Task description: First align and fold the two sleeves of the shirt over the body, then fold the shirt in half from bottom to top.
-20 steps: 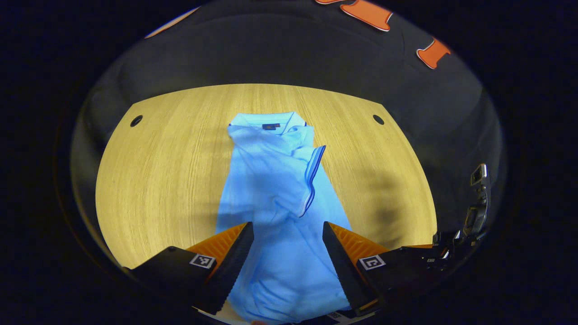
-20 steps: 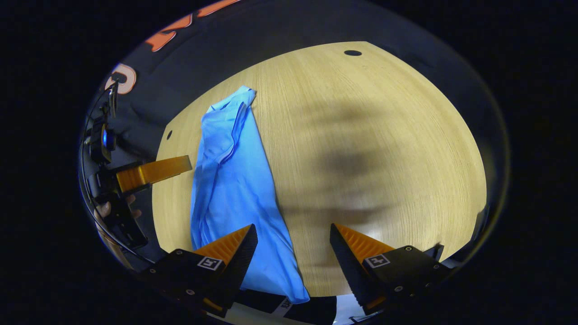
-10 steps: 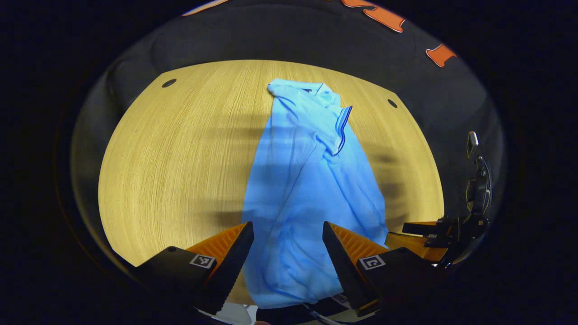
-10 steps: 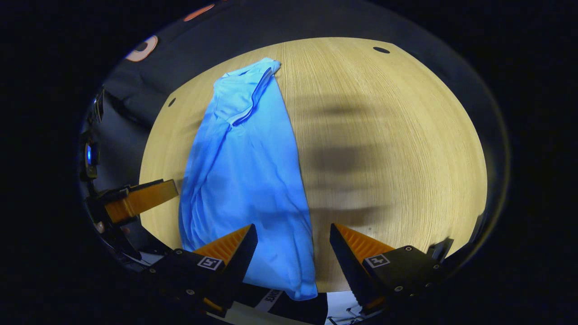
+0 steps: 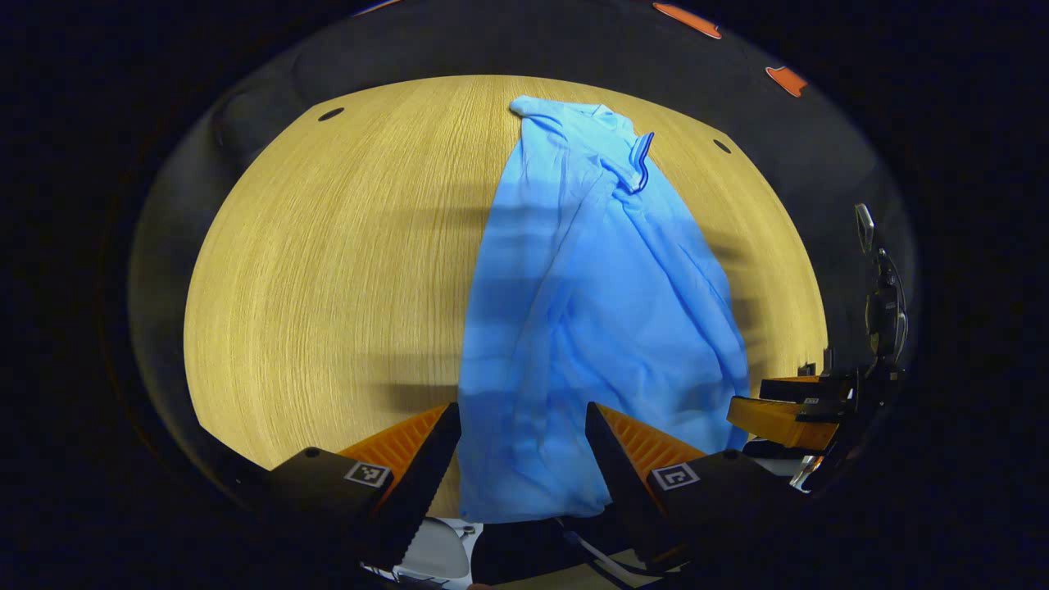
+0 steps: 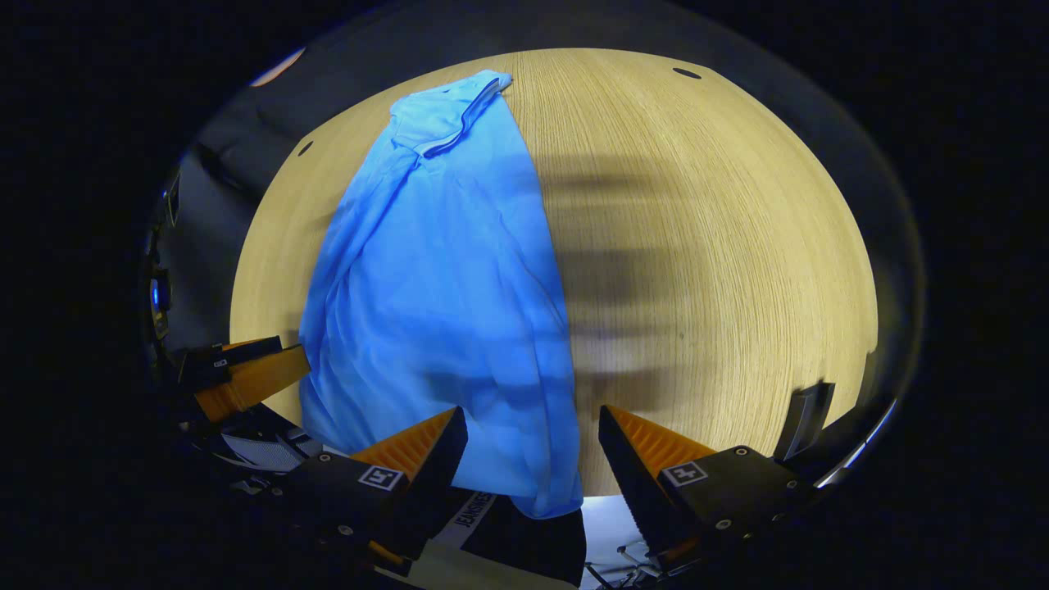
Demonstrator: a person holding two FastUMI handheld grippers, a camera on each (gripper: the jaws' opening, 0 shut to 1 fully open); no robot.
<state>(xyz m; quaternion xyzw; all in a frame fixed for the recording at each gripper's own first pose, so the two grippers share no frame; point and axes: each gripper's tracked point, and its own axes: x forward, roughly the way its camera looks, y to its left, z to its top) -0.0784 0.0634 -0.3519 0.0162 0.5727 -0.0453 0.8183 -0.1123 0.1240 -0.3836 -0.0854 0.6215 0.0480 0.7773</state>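
Light blue polo shirt lying lengthwise on wooden table, collar at far end, hem hanging just over near edge; striped sleeve cuff already folded onto the body. Left gripper jaws apart, empty, poised above hem's left part. Right gripper likewise spread, holding nothing, over hem's right corner. Sleeve step looks done; bottom-to-top fold pending. Next: pinch both hem corners, lift evenly, carry toward collar

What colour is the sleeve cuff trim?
Dark blue stripes on the cuff, clearest in the left gripper view.
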